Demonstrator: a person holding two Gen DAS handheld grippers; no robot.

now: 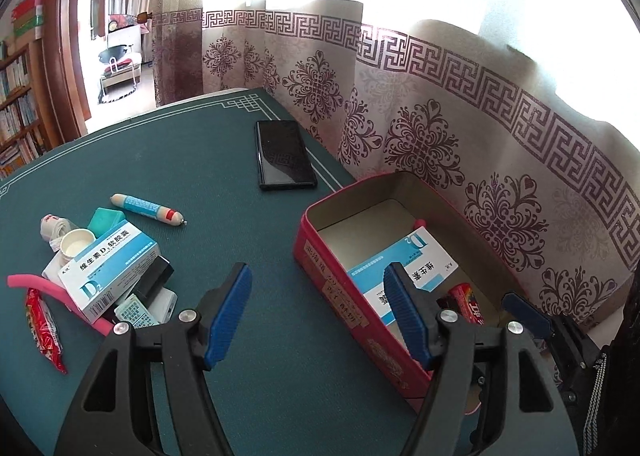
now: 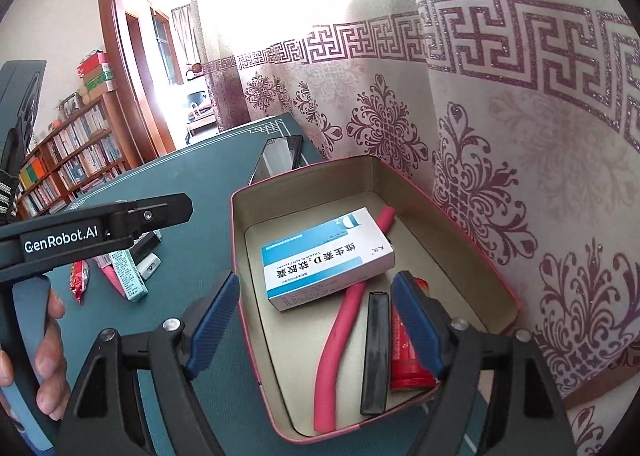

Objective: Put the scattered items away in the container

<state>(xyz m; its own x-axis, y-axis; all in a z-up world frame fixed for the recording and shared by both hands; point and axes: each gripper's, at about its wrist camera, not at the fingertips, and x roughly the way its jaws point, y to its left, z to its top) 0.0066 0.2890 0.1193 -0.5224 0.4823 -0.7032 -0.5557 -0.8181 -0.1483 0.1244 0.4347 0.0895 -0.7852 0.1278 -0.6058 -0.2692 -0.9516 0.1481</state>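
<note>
Right wrist view shows the right gripper point(image 2: 314, 320) with jaws wide and empty above the red tin point(image 2: 472, 216), which holds a black bar point(image 2: 376, 352). The left gripper point(image 1: 320, 316) jaws are apart, empty, above the bench point(image 1: 200, 160).

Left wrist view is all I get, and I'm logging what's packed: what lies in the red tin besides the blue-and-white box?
Observer: A pink foam tube runs the length of the tin, passing under the box.
Operator: Anything beside it?
Observer: Yes, a flat black bar lies between it and the red packet.
Operator: Are the right tongs holding anything?
Observer: No, the right tongs stand open and empty above the tin's near end.
</note>
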